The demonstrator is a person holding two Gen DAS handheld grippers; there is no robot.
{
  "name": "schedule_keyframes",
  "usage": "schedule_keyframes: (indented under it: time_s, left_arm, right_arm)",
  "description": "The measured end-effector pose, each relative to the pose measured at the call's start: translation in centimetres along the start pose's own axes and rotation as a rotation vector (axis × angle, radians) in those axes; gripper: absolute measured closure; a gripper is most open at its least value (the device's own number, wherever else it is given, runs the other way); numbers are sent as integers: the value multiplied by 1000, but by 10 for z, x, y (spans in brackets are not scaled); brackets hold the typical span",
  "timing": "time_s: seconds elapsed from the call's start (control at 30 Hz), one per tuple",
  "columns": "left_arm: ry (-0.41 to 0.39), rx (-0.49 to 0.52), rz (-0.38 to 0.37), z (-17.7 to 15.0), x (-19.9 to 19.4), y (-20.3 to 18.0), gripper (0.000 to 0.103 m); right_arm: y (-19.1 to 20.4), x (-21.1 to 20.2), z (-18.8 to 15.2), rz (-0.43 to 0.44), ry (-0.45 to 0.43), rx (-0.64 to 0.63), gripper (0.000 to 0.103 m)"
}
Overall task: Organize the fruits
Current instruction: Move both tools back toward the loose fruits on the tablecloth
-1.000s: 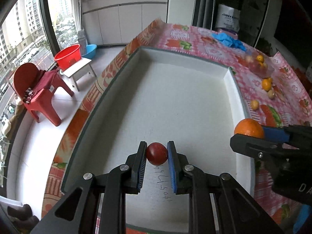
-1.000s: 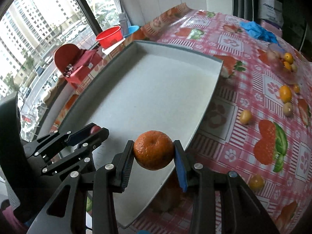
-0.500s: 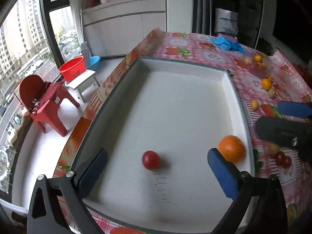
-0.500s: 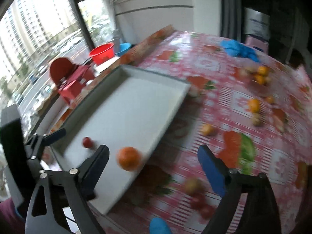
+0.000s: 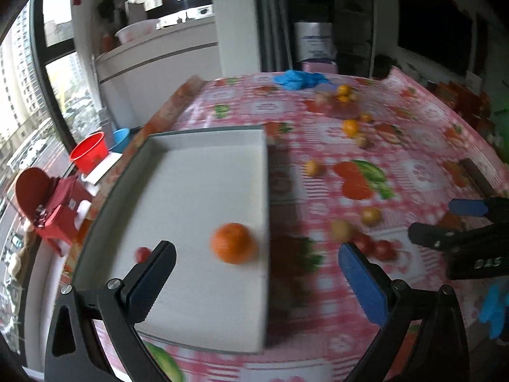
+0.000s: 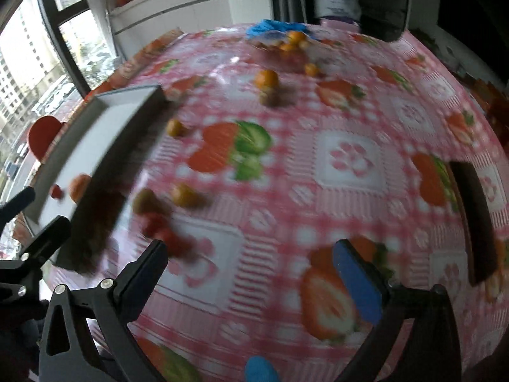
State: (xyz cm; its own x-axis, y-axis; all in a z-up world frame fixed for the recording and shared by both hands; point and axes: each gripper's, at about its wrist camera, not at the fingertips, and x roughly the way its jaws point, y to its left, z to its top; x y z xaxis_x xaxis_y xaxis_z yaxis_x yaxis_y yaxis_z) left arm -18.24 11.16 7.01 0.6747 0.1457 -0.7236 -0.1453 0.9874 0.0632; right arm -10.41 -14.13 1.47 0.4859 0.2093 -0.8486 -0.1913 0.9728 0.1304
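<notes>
Orange point(image 5: 234, 242) and small red fruit point(image 5: 142, 253) lying loose in white tray point(image 5: 203, 172), well apart. More fruit scattered on checked tablecloth point(image 6: 346, 156). Left gripper point(image 5: 254, 273) and right gripper point(image 6: 251, 273) spread wide, empty.

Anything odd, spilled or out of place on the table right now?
Nothing damaged or spilled. Only the orange and a small red fruit lie in the white tray; small fruits lie loose on the tablecloth. Both views are motion-blurred.
</notes>
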Motion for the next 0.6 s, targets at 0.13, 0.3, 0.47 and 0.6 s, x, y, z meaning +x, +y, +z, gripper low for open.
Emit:
schedule_keyframes:
  time_s: [0.13,0.3,0.47,0.6]
  left_arm:
    - [23,31,-15,-6,3,-26,0]
    - [63,68,-23,-16,10,-52,0]
    - [96,70,-16,-15,22,-68,0]
    - [108,53,-28,-5,36,-75,0]
  right_arm:
    - [-11,2,-17,-18,10,-8,0]
    - [-39,1,-35,-45,4,23,0]
    - [-52,-2,-41,-49,-27,42,0]
    - [-42,0,-46,-98,-37,-35,0]
